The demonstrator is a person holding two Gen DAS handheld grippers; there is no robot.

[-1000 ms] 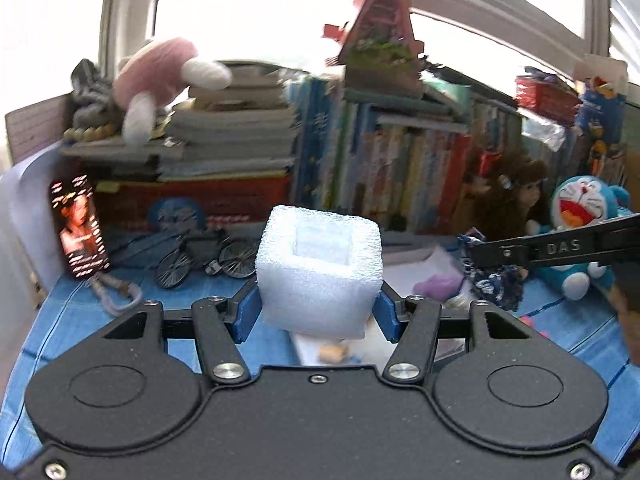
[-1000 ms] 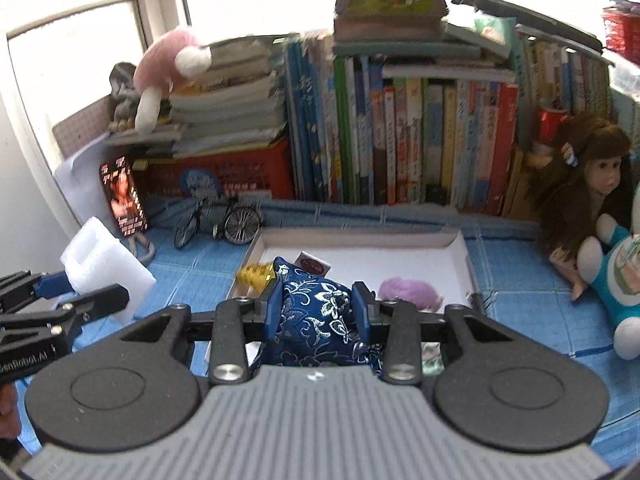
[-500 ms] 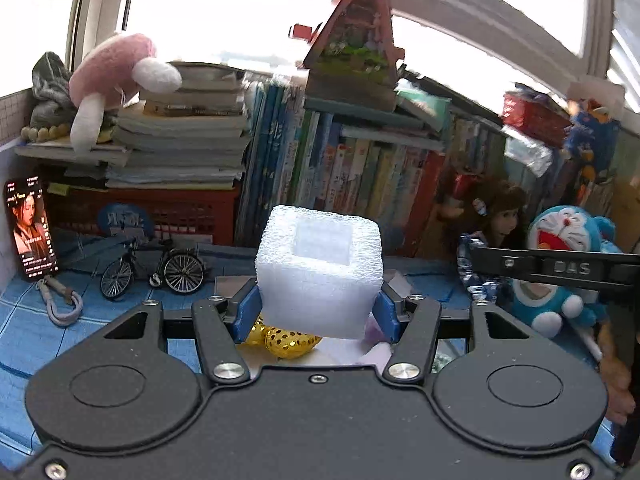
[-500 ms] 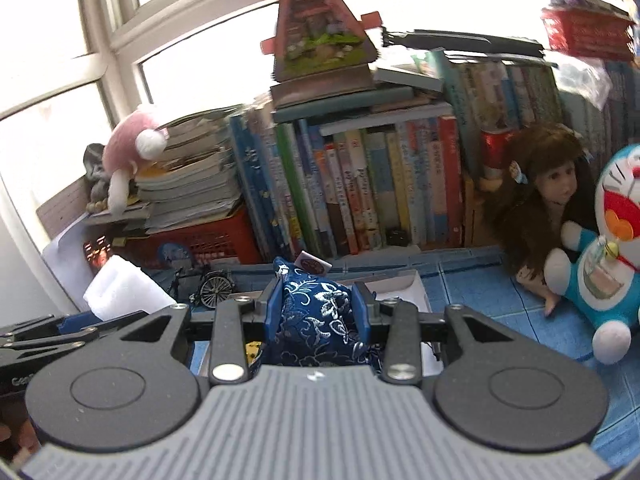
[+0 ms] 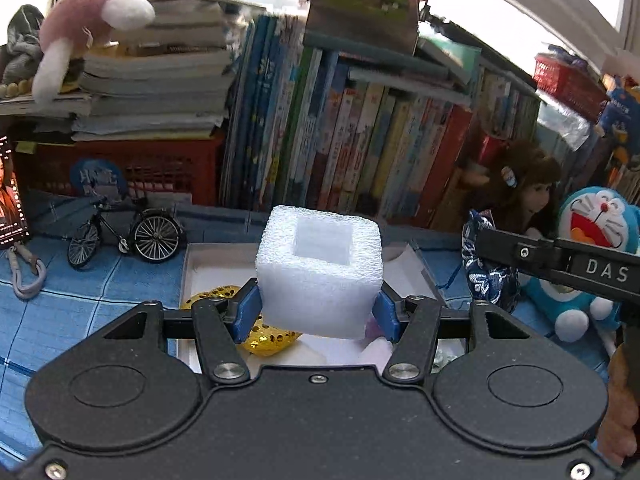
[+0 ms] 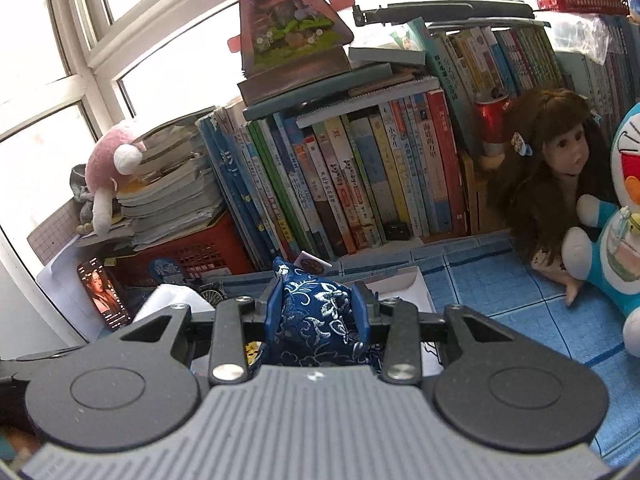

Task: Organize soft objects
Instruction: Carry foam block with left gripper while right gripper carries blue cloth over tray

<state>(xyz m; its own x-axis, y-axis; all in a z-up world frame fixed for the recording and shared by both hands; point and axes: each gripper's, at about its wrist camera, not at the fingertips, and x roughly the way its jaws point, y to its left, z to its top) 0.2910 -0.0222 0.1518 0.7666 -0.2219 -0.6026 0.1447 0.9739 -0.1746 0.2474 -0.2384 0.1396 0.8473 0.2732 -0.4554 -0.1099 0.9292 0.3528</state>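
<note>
My left gripper [image 5: 318, 310] is shut on a white foam block [image 5: 320, 270] and holds it above the white shallow box [image 5: 192, 256]. A gold dotted soft object [image 5: 264, 336] and a pale purple one [image 5: 376, 350] lie in the box under it. My right gripper [image 6: 316, 316] is shut on a blue pouch with white floral print [image 6: 316, 320], raised over the box's right end [image 6: 416, 288]. The pouch also shows in the left wrist view [image 5: 486, 268], right of the box. The foam block shows at the left in the right wrist view [image 6: 168, 300].
A row of books [image 5: 360, 152] stands behind the box. A toy bicycle [image 5: 124, 236], a carabiner [image 5: 26, 276] and a phone [image 5: 8, 196] are at the left. A doll [image 6: 556, 184] and a Doraemon plush [image 6: 616, 232] sit at the right on the blue cloth [image 6: 520, 304].
Both grippers have moved with their loads. The left one now hangs over the box, looking down on it more. The right one has tilted up and shifted right.
</note>
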